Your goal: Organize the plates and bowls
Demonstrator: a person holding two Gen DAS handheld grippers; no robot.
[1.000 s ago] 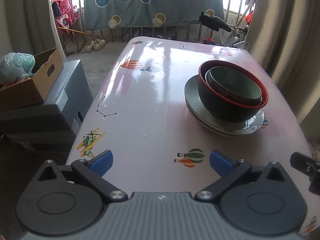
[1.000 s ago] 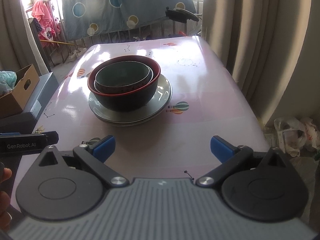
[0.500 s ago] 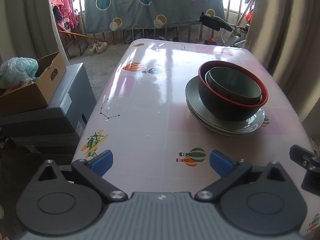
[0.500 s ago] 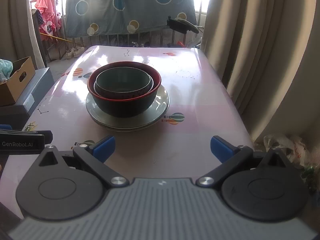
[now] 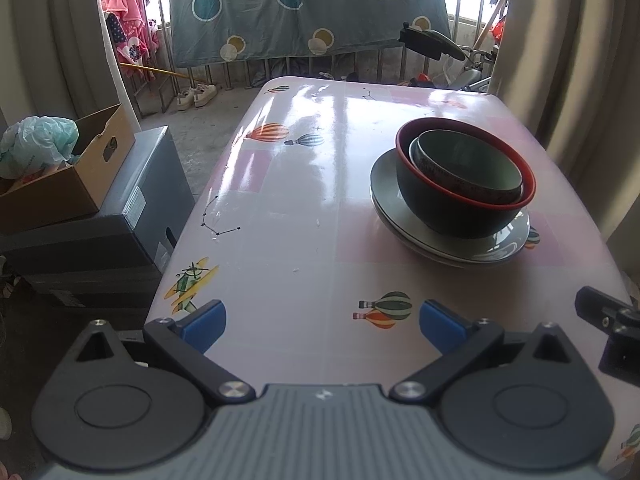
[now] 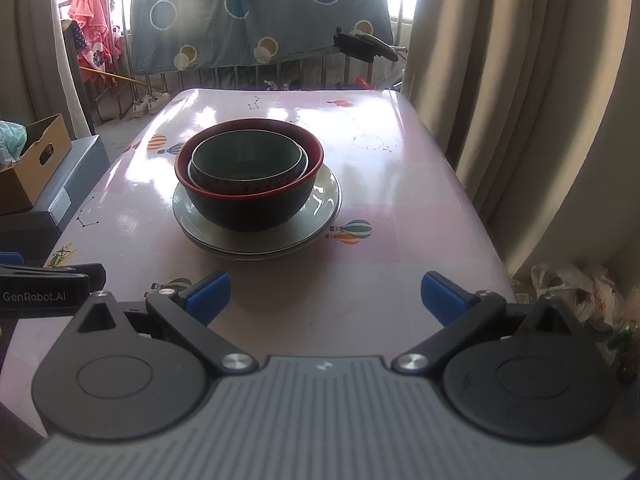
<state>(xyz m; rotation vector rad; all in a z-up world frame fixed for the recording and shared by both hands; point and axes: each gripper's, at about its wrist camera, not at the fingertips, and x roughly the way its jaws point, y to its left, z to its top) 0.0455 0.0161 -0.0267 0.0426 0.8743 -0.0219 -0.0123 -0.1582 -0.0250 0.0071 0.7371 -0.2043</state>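
One stack stands on the pink table (image 5: 304,200) (image 6: 380,168). Grey plates (image 5: 388,208) (image 6: 324,200) lie at the bottom. On them sits a dark bowl with a red rim (image 5: 448,208) (image 6: 248,208), and a smaller grey-green bowl (image 5: 468,160) (image 6: 246,158) nests inside it. My left gripper (image 5: 322,326) is open over the table's near edge, left of the stack. My right gripper (image 6: 325,296) is open and empty, near the front edge and facing the stack. The other gripper's body shows at each view's side (image 5: 612,332) (image 6: 44,288).
A cardboard box (image 5: 72,176) with a plastic bag rests on a dark crate (image 5: 120,232) left of the table. Curtains (image 6: 520,100) hang close on the right. A spotted sheet (image 5: 304,12) hangs on the rail behind. Plastic bags (image 6: 580,292) lie on the floor at right.
Both grippers have drawn back and risen from the stack, so more of the table and room shows. The bowls and plates have not moved. Both stay open.
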